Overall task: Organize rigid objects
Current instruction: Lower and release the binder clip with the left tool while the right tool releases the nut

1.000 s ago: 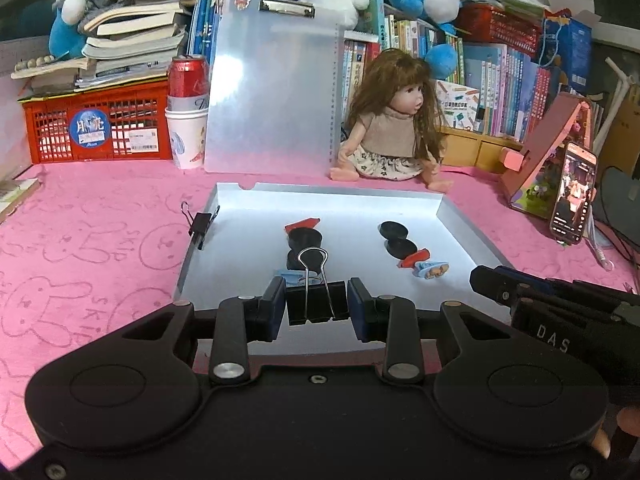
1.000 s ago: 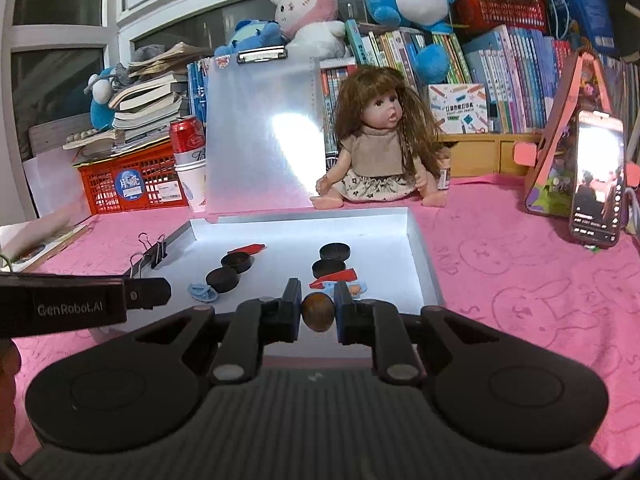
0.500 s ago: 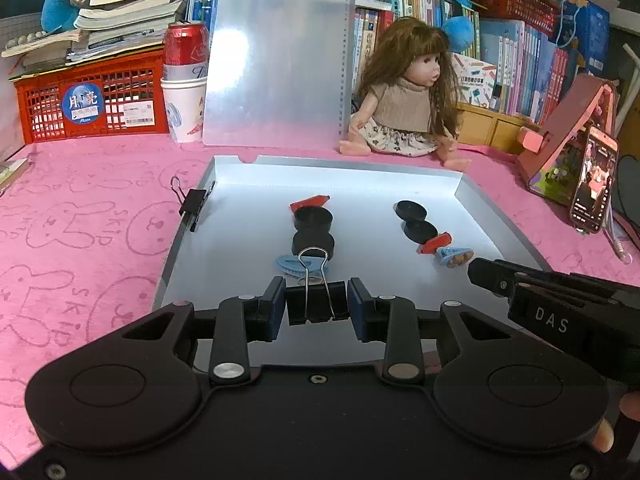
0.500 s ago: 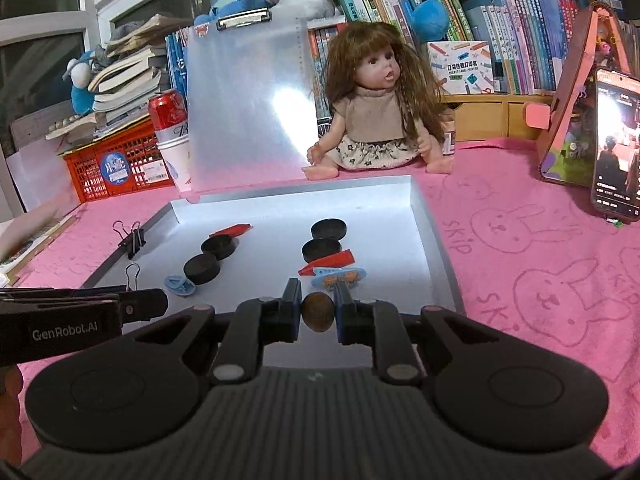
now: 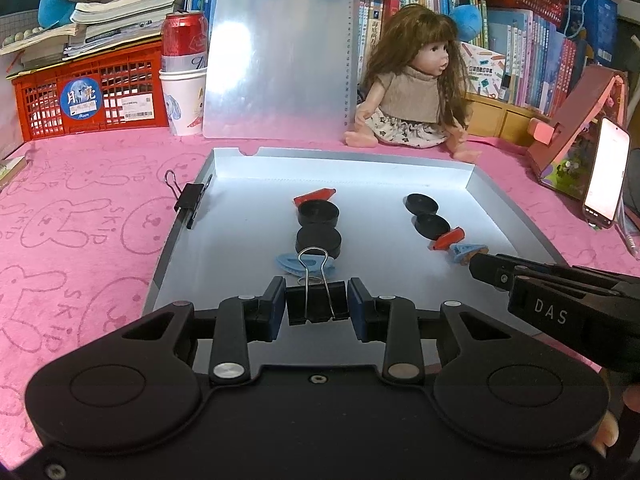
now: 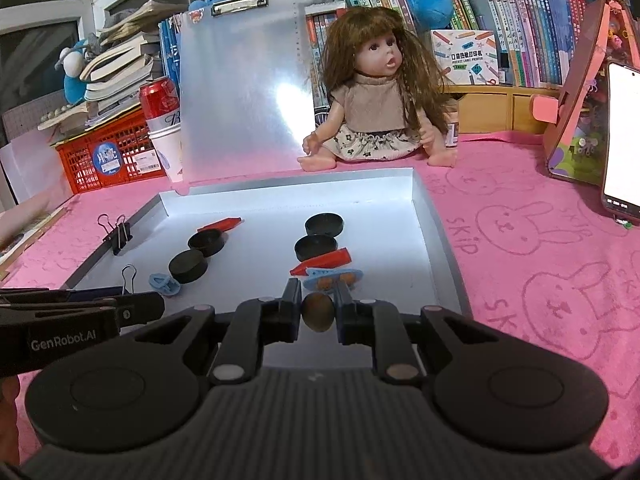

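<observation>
A silver tray (image 5: 504, 208) (image 6: 436, 236) lies on the pink cloth. In it are two rows: black discs (image 5: 318, 213) (image 5: 432, 226), red cones (image 5: 314, 197) (image 6: 322, 262) and blue clips (image 5: 296, 263) (image 6: 332, 276). My left gripper (image 5: 317, 307) is shut on a black binder clip (image 5: 316, 308), held low over the tray's near left part. My right gripper (image 6: 318, 312) is shut on a small brown oval piece (image 6: 318, 313), just short of the right row's blue clip. Another binder clip (image 5: 189, 198) (image 6: 118, 234) grips the tray's left rim.
A doll (image 5: 408, 88) and an upright clipboard (image 5: 280, 52) stand behind the tray. A red basket (image 5: 88, 96), a cup with a can (image 5: 184, 80) and books are at the back left. A phone (image 5: 604, 174) leans on a stand at the right.
Both grippers have moved forward and lower over the tray with their objects still held. The tray's contents have not moved.
</observation>
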`<state>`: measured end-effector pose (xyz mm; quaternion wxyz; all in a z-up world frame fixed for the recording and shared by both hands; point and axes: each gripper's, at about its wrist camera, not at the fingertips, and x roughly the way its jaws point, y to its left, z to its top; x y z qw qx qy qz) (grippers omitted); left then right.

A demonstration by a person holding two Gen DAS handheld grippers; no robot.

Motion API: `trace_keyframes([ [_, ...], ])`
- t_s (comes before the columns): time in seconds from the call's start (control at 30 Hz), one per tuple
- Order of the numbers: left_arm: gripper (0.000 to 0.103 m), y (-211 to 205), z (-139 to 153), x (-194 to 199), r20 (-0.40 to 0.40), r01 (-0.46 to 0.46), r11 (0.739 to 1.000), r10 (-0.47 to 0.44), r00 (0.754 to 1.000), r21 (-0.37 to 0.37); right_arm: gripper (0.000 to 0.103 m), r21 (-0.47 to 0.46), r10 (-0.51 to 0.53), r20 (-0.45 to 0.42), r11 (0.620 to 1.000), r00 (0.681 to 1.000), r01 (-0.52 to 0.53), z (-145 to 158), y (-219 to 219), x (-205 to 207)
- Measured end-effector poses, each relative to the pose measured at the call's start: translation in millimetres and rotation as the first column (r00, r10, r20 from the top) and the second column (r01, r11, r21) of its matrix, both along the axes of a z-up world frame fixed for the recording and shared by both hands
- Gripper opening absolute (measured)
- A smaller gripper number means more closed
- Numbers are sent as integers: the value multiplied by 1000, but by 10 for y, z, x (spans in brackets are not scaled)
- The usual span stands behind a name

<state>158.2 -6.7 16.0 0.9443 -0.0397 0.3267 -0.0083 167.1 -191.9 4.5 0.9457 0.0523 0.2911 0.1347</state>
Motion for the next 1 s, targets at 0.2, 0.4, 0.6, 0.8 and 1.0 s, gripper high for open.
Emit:
trace_keyframes([
  [0.2,32,-5,-43,62,-9,-8,1000,9,1000,4,21,-7,1,-6,1000,1000,-1,-10,22,39],
  [0.4,32,13,-77,135,-17,-14,1000,15,1000,11,21,-10,2,-26,1000,1000,-3,-25,27,104],
  [0.6,32,19,-86,266,-18,-24,999,24,1000,25,21,-8,-6,-45,1000,999,5,-11,35,237],
  [0.8,32,27,-101,418,-15,-44,998,45,999,45,21,-32,6,-40,999,999,-8,-22,71,308],
  [1.0,32,21,-105,455,-12,-44,997,44,999,59,26,-4,0,-46,1000,999,0,-20,36,358],
])
